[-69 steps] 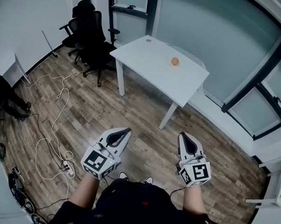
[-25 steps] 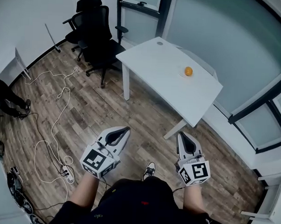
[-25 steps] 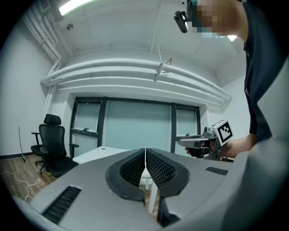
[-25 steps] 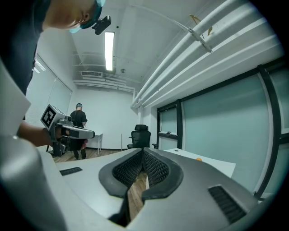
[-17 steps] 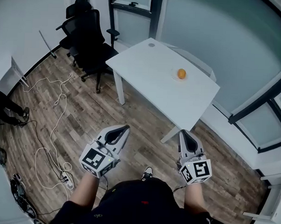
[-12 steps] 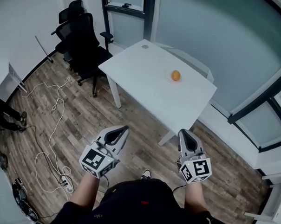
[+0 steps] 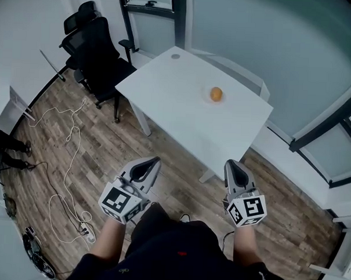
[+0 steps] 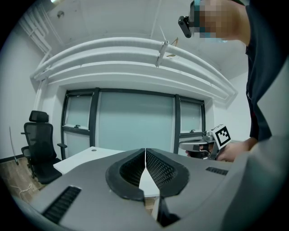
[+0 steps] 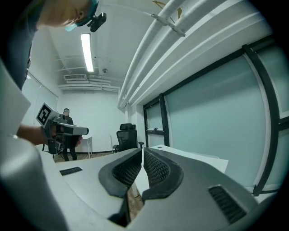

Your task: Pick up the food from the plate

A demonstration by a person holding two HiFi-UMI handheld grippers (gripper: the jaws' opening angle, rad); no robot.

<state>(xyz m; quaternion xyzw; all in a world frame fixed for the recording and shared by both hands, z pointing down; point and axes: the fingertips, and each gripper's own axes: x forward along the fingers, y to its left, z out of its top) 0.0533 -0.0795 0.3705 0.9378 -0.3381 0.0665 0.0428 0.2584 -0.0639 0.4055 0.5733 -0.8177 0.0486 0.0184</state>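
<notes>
An orange piece of food (image 7: 216,94) lies on a small pale plate on the white table (image 7: 182,108), far ahead of both grippers. My left gripper (image 7: 152,161) is held low over the wooden floor, short of the table's near edge, jaws closed with nothing between them. My right gripper (image 7: 230,165) hangs level with it to the right, also shut and empty. In the left gripper view the left gripper (image 8: 145,152) points at the table (image 8: 86,158); the right gripper (image 9: 142,153) shows the tabletop (image 9: 194,159) beyond its jaws. The food is hidden in both gripper views.
Two black office chairs (image 7: 92,43) stand left of the table. White cables and a power strip (image 7: 75,178) trail over the floor at left. Glass wall panels (image 7: 272,48) run behind the table. A person (image 9: 67,131) stands far off in the right gripper view.
The table and the food have come nearer and shifted left in the head view as the person walks forward. Both grippers stay closed and held in front of the body.
</notes>
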